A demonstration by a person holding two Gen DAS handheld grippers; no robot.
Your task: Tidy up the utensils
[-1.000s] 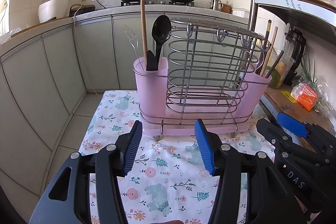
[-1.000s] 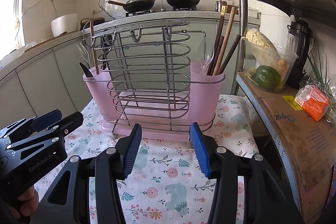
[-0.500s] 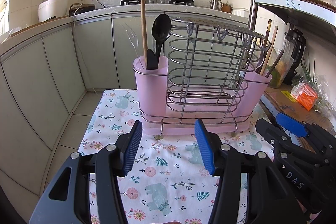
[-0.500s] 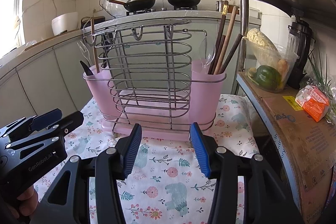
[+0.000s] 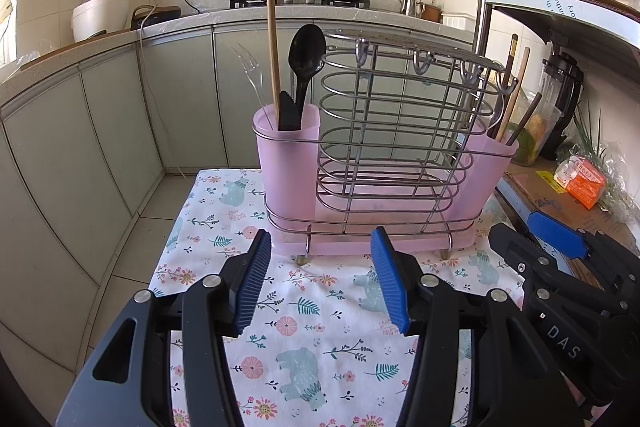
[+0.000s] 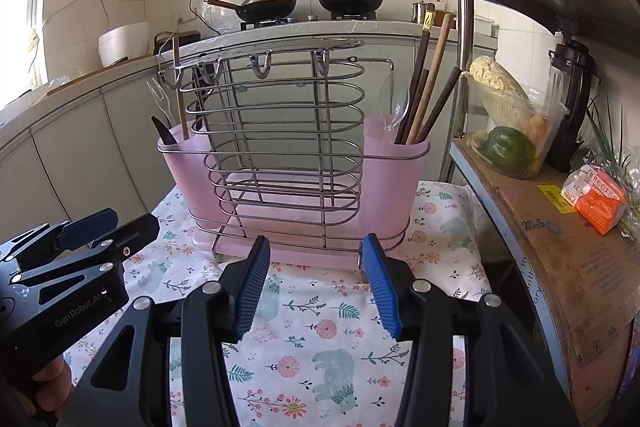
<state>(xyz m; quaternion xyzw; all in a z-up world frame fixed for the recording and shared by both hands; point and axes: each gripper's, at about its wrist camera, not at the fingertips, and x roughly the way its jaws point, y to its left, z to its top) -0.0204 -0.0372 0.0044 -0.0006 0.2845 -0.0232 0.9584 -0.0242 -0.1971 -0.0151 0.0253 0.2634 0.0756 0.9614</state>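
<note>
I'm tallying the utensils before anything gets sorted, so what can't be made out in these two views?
- Lower ends of the utensils: hidden in both views by the frosted left pink cup and right pink cup.
- Chopsticks: in the left wrist view the wire rack crosses them, so their count is unclear.
- Clear spoon: see-through, outline faint in the right wrist view.
- Printing on the orange packet: too small.

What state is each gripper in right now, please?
Left gripper: open, holding nothing.
Right gripper: open, holding nothing.
</note>
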